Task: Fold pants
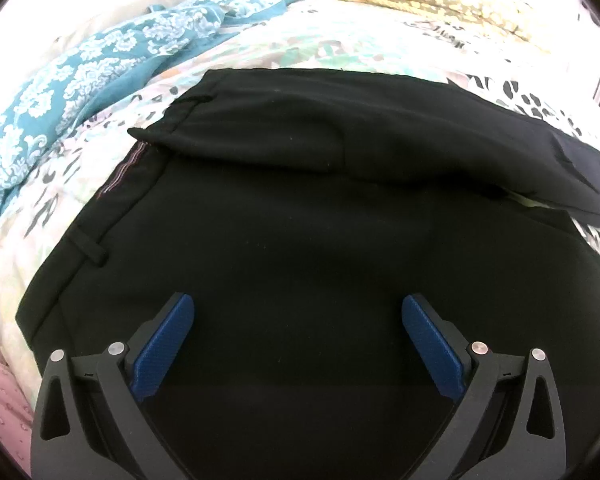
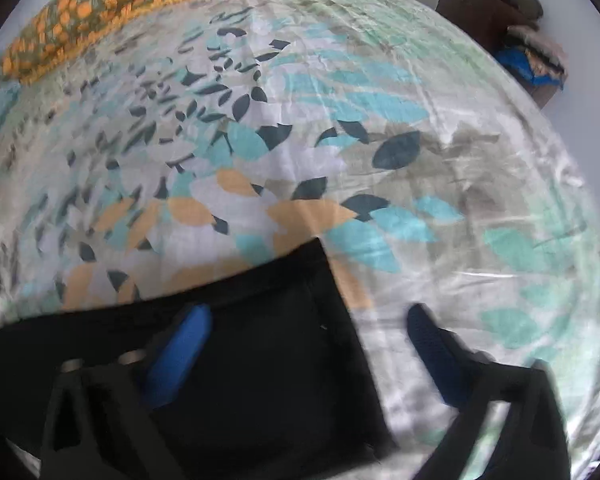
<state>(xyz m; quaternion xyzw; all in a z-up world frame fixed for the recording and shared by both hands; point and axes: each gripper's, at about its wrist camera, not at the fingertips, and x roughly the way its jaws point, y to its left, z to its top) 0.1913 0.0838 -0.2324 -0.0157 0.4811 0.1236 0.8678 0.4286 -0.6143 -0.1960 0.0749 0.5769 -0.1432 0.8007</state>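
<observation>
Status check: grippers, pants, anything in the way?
Left hand-held gripper open above black pants. Right hand-held gripper open over pants' end; blurred. Pants partly folded on bedsheet. Nothing in the way.

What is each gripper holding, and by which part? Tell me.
Nothing is held. The left gripper stands open above the black pants, near the waistband end. The right gripper is open too, straddling the hem end of the pants, pads not pressing cloth.

Leaf-print bed [image 2: 380, 92], black pants [image 1: 300, 208], teal blanket [image 1: 100, 64], orange-patterned pillow [image 2: 100, 4]
</observation>
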